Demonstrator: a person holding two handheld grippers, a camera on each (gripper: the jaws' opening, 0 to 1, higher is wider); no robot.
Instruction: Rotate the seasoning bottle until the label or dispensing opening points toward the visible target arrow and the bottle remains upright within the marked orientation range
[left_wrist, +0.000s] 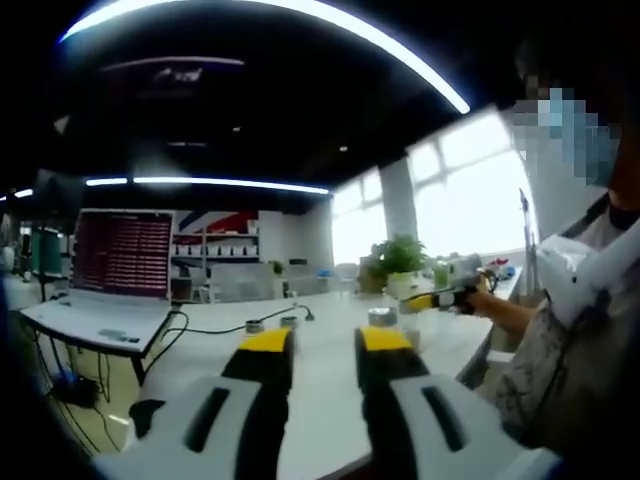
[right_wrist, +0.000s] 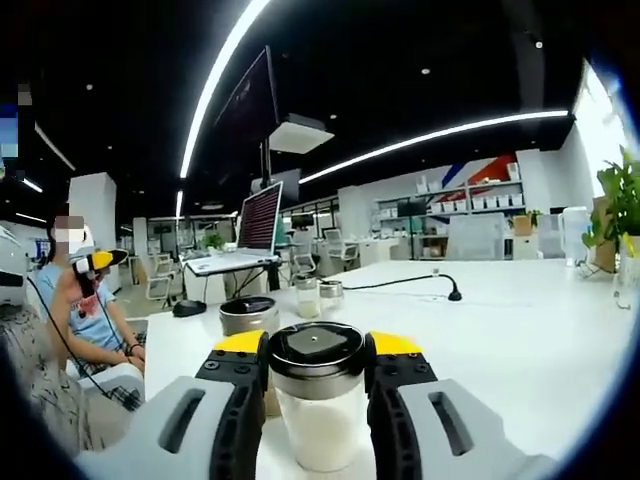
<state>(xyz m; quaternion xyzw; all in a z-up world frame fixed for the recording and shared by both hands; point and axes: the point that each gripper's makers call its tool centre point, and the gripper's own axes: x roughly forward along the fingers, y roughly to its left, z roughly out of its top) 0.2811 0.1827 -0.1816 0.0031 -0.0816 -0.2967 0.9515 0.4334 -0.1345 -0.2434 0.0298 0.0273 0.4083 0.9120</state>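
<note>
In the right gripper view, a clear seasoning bottle (right_wrist: 318, 425) with white contents and a black lid stands upright on the white table (right_wrist: 520, 350). My right gripper (right_wrist: 317, 348) is shut on it, one yellow-tipped jaw pressing each side just under the lid. My left gripper (left_wrist: 325, 342) hovers over the table (left_wrist: 330, 400) with its jaws open and nothing between them. Small bottles (left_wrist: 383, 317) stand on the table beyond it. Another yellow-tipped gripper (left_wrist: 440, 297), held in a hand, comes in from the right of the left gripper view.
A second lidded jar (right_wrist: 248, 315) stands just behind the held bottle, with two small bottles (right_wrist: 307, 296) farther back. A laptop (right_wrist: 250, 225), a black cable (right_wrist: 400, 283) and a potted plant (right_wrist: 620, 200) share the table. A person (right_wrist: 90, 310) sits at the left.
</note>
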